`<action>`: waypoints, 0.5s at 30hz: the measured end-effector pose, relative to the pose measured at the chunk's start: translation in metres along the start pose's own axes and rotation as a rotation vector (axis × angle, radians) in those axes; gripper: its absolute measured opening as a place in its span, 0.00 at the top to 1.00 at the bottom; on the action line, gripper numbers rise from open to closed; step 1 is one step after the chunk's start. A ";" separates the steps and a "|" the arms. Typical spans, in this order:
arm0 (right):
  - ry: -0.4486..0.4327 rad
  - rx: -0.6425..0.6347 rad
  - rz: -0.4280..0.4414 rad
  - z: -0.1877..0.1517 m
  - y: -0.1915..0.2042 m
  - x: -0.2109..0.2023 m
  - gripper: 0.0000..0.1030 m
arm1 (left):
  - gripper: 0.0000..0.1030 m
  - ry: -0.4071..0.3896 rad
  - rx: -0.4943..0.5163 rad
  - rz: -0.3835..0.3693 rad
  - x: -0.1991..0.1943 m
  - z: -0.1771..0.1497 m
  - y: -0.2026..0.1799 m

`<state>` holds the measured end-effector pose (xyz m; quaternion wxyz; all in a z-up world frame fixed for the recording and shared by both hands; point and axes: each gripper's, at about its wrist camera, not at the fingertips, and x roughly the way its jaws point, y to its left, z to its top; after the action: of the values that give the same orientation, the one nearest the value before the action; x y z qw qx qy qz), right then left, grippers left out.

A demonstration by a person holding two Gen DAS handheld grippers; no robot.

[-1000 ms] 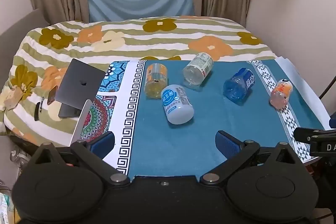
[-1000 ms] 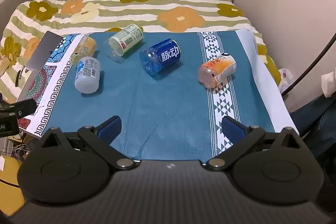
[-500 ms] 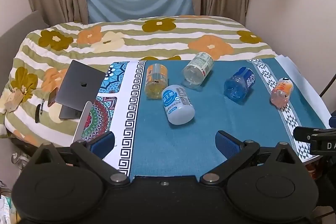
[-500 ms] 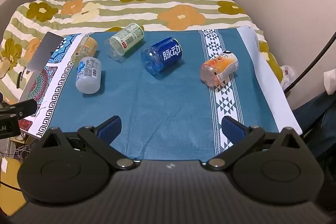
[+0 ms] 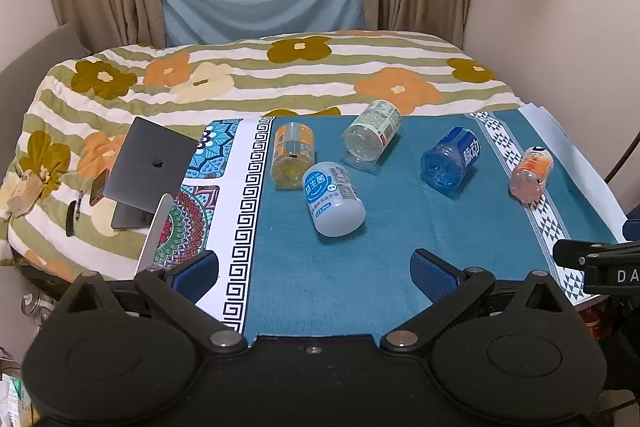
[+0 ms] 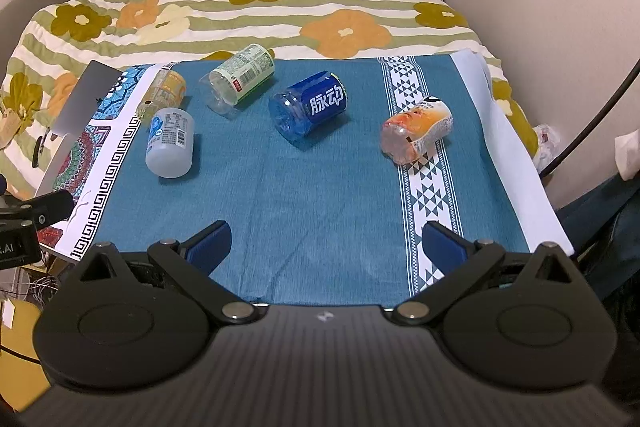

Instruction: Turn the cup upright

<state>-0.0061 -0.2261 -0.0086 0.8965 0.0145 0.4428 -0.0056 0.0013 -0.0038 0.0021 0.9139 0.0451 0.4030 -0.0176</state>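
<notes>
1. Five cut-bottle cups are seen lying on their sides on the teal tablecloth (image 6: pixel 320 195), all well ahead of both grippers.
2. The left gripper (image 5: pixel 314 269) is held spread wide with nothing between its blue pads; the white cup (image 5: pixel 334 199) is nearest it.
3. The right gripper (image 6: pixel 326 241) is likewise spread and holding nothing; the orange-pink cup (image 6: pixel 416 135) is found ahead to its right, on the patterned stripe.
4. The blue cup (image 6: pixel 308 105) is found mid-cloth, the green-labelled clear cup (image 6: pixel 242 77) behind it, the yellow cup (image 5: pixel 290 155) beside the white one.
5. No contents can be made out in any cup.
6. A laptop (image 5: pixel 150 165) is propped on the floral bedspread (image 5: pixel 320 75).
</notes>
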 end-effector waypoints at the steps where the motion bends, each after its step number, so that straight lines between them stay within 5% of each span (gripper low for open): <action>1: 0.000 0.000 0.000 0.000 0.000 0.000 0.00 | 0.00 0.001 -0.001 0.000 0.000 -0.001 -0.001; 15: 0.001 -0.002 0.002 0.000 0.000 0.001 0.00 | 0.00 0.000 -0.012 0.007 -0.005 -0.006 0.001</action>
<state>-0.0056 -0.2262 -0.0092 0.8963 0.0139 0.4431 -0.0043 -0.0061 -0.0022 0.0020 0.9143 0.0410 0.4029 -0.0121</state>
